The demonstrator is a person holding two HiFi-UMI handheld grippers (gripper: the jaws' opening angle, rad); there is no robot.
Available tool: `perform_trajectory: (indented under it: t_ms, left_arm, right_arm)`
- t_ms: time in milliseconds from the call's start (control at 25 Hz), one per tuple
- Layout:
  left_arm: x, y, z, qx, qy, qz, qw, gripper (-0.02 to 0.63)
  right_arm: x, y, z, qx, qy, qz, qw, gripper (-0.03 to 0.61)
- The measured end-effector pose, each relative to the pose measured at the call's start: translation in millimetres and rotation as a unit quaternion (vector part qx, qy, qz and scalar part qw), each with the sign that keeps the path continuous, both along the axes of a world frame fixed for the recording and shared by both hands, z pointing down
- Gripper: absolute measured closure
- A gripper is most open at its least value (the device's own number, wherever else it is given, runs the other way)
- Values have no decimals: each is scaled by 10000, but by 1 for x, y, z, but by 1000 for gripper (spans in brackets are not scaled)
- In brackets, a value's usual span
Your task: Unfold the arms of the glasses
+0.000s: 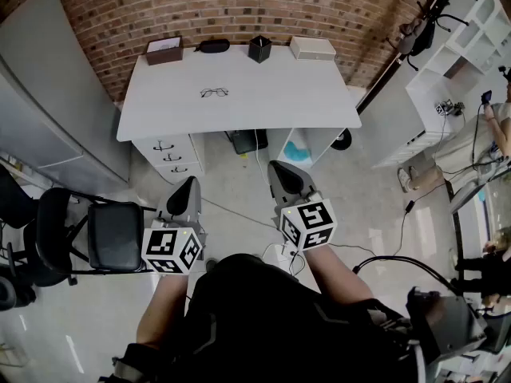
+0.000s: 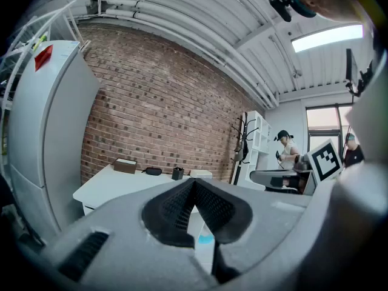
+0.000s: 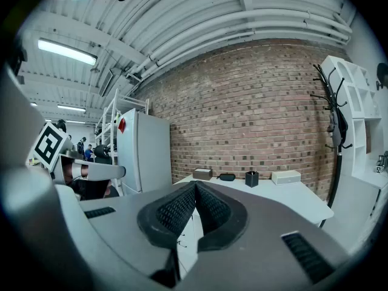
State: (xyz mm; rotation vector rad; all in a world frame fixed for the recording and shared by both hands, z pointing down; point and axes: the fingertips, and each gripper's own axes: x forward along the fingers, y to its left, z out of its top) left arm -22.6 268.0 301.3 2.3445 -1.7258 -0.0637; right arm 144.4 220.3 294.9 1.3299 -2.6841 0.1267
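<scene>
The left gripper (image 1: 190,183) is clenched with nothing in it, its ribbed pads pressed together in its own view. The right gripper (image 1: 277,171) is the same, jaws fully closed and empty. Both are held in the air well short of the white table (image 1: 271,94), over the floor in front of it, and they touch nothing. Each carries one marker cube (two cubes, two grippers).

One pair of glasses (image 1: 214,92) lies on the table, left of its middle and clear of everything else on it; whether the arms are folded is too small to tell.

Four things stand in a row along the table's back edge, against the brick wall:
- a brown box (image 1: 164,50) at the left
- a black case (image 1: 213,45) beside it
- a black cup (image 1: 259,49) near the middle
- a white box (image 1: 312,48) to the right

Under the table's left end sits one drawer unit (image 1: 170,155) with three handles. One black chair (image 1: 114,234) stands left of the table's front, near the left gripper.
</scene>
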Motion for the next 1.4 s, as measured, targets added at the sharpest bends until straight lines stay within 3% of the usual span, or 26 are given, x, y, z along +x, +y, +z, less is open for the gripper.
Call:
perform_trajectory:
  t_ms: [280,680,1400]
  left_arm:
    - [2,10,-5,83,-189,28,9998,605]
    - [-2,14,-3,-5,37,131,9999,606]
    - [-53,20,2,21,350,321,9989,605]
  right_arm:
    - [-6,9,-2,-55,21,-124,9999,571]
    - [-16,14,-6,-58,-88,-126,9999,570]
    - [-71,23,-3,31,56,-98,9999,569]
